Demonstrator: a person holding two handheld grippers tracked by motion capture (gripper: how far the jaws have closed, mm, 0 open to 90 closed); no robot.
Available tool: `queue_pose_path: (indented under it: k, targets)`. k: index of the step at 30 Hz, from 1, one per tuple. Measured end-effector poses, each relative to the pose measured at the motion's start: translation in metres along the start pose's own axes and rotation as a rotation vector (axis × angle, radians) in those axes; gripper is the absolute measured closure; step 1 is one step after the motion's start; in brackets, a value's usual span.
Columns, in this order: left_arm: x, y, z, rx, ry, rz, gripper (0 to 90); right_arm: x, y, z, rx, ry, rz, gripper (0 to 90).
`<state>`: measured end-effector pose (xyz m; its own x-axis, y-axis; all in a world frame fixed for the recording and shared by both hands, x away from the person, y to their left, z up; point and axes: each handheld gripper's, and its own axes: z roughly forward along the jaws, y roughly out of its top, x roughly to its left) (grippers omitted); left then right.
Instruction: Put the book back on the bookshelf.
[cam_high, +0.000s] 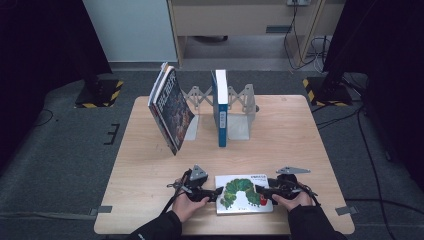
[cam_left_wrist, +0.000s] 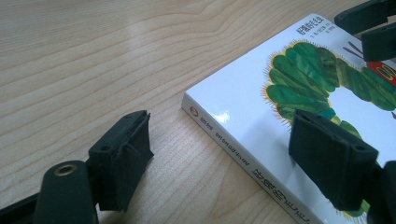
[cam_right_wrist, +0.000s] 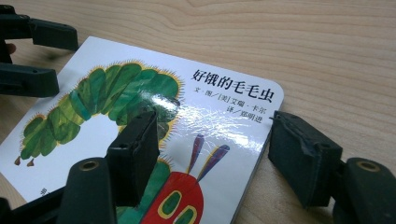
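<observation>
A white picture book (cam_high: 244, 194) with a green caterpillar on its cover lies flat near the table's front edge. My left gripper (cam_high: 218, 192) is at its left side, open. In the left gripper view (cam_left_wrist: 222, 128) one jaw stands on the wood beside the spine and the other hangs over the cover (cam_left_wrist: 261, 93), neither pressing. My right gripper (cam_high: 260, 190) is at the book's right side. In the right gripper view (cam_right_wrist: 212, 123) one jaw is above the cover (cam_right_wrist: 219, 121) and the other stands by the book's edge near its rounded corner, with a gap left.
At the back of the wooden table (cam_high: 300, 130) stands a grey expanding book rack (cam_high: 240, 112). A blue book (cam_high: 220, 107) stands upright in it and a pair of dark books (cam_high: 170, 107) lean at its left. Bare wood lies between rack and picture book.
</observation>
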<state>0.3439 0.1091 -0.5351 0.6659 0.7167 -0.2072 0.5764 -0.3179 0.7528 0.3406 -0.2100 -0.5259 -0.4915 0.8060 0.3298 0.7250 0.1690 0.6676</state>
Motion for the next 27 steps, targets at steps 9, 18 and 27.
queue_pose_path:
  k: [9,18,27]
  targets:
    - [0.002,0.000,0.001,-0.004,-0.022,-0.015,18.7,-0.002,0.002,-0.006,-0.040,0.027,0.026,35.4]
    - [0.000,0.000,0.000,-0.005,-0.019,-0.033,15.8,-0.001,0.005,-0.009,-0.084,0.057,0.026,36.0]
    - [-0.017,0.000,-0.007,0.073,-0.086,-0.073,32.4,-0.001,0.006,-0.009,-0.084,0.060,0.022,35.3]
